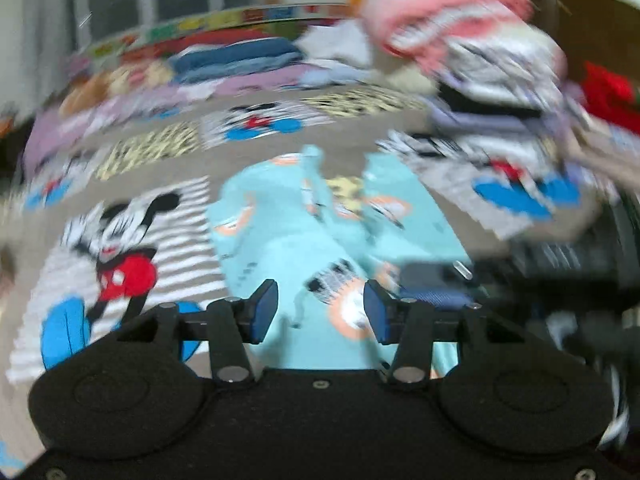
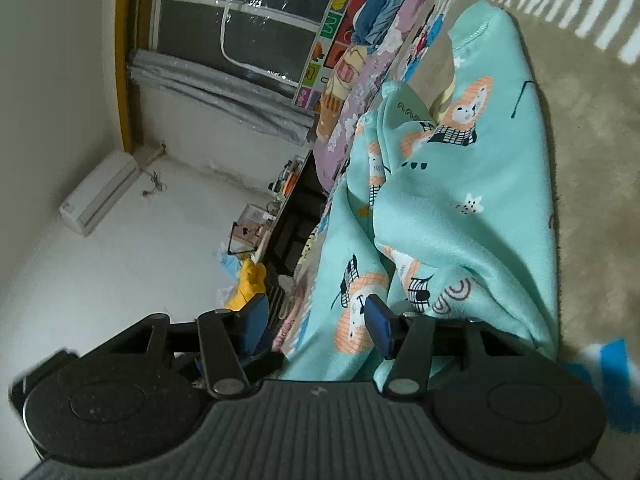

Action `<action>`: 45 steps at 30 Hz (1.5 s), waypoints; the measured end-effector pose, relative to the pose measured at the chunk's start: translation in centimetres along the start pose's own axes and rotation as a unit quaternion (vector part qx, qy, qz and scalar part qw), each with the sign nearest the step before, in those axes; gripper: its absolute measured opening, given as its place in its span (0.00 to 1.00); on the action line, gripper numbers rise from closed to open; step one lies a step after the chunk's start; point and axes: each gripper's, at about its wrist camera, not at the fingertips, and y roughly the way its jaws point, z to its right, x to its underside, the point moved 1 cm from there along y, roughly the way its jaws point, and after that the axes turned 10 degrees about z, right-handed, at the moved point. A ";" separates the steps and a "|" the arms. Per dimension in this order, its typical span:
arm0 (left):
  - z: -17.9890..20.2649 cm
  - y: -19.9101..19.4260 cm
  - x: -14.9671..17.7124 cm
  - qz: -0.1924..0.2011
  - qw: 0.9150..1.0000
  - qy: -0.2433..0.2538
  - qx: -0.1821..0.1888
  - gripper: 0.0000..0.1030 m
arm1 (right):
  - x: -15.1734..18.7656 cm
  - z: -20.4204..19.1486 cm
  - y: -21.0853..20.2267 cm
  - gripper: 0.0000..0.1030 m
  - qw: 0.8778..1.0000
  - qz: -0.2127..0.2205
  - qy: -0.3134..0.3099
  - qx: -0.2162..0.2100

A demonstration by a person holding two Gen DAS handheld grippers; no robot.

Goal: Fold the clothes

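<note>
The fingers of the left gripper (image 1: 320, 312) stand partly apart, blue pads facing each other across a clear gap. Nothing sits between them; the turquoise garment (image 1: 288, 232) lies below and beyond the tips, not pressed by either pad. The left wrist view is heavily blurred, so fine detail is not readable.

The fingers of the right gripper (image 2: 316, 326) are also partly apart. The turquoise garment (image 2: 460, 200) fills the gap between them and drapes over the right-hand finger. Whether the pads actually press the fabric cannot be told.

Position of the garment: it is spread on a beige blanket (image 1: 248, 156) printed with cartoon mouse figures (image 1: 120, 256) and striped patches. In the left wrist view it lies flat, centred ahead of the gripper, with two leg-like sections reaching away. In the right wrist view the picture is rolled sideways; the fabric is bunched into long folds, printed with orange animals and small black marks.

Surroundings:
- A stack of folded clothes (image 1: 240, 60), blue and lilac, lies at the far edge of the blanket.
- A loose heap of mixed laundry (image 1: 480, 48), pink, white and grey, is at the right.
- A window (image 2: 248, 20) with a grey curtain (image 2: 224, 100) and a wall air conditioner (image 2: 100, 196) show in the right wrist view.
</note>
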 end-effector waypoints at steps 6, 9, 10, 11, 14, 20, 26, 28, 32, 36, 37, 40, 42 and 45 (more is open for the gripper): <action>-3.1 2.7 -0.5 -0.007 0.990 -0.141 -0.023 0.45 | 0.4 -0.2 0.2 0.53 1.000 -0.006 -0.027 0.002; -5.1 3.9 -0.4 -0.009 0.980 -0.198 -0.034 0.45 | 0.6 -0.3 0.3 0.53 0.999 -0.009 -0.041 0.000; -5.9 4.3 -0.3 -0.009 0.975 -0.219 -0.034 0.45 | 0.7 -0.3 0.4 0.53 0.999 -0.010 -0.045 0.000; -6.7 4.7 -0.3 -0.009 0.970 -0.240 -0.035 0.46 | 0.8 -0.3 0.4 0.54 0.999 -0.011 -0.048 -0.001; -8.7 6.0 -0.2 -0.011 0.954 -0.298 -0.031 0.47 | 0.9 -0.2 0.4 0.56 0.999 -0.011 -0.053 -0.007; -11.2 8.2 -1.1 0.002 0.934 -0.358 -0.012 0.47 | 1.0 -0.2 0.4 0.59 0.998 -0.011 -0.057 -0.017; -12.0 10.8 -2.0 0.003 0.931 -0.366 -0.001 0.47 | 0.8 0.0 0.3 0.61 0.998 -0.011 -0.052 -0.030; -12.4 11.8 -1.7 -0.003 0.928 -0.371 0.001 0.47 | 0.8 0.0 0.2 0.62 0.998 -0.011 -0.050 -0.035; -12.6 13.1 -0.9 -0.015 0.926 -0.377 0.003 0.47 | 0.8 0.1 0.2 0.64 0.998 -0.010 -0.045 -0.044; -12.4 13.7 -0.3 -0.012 0.923 -0.385 0.018 0.46 | 0.7 0.3 0.1 0.64 0.998 -0.009 -0.037 -0.053; -12.3 13.7 -0.3 -0.009 0.923 -0.385 0.022 0.35 | 0.7 0.3 0.1 0.64 0.998 -0.009 -0.035 -0.055; -11.8 13.1 -0.7 0.004 0.929 -0.369 0.027 0.07 | 0.6 0.4 0.0 0.65 0.998 -0.008 -0.030 -0.060; -11.6 12.6 -1.1 0.014 0.933 -0.359 0.029 0.06 | 0.6 0.5 0.0 0.65 0.998 -0.008 -0.027 -0.062; -11.8 11.0 -2.0 0.040 0.935 -0.351 0.030 0.04 | 0.6 0.5 0.0 0.65 0.998 -0.007 -0.027 -0.062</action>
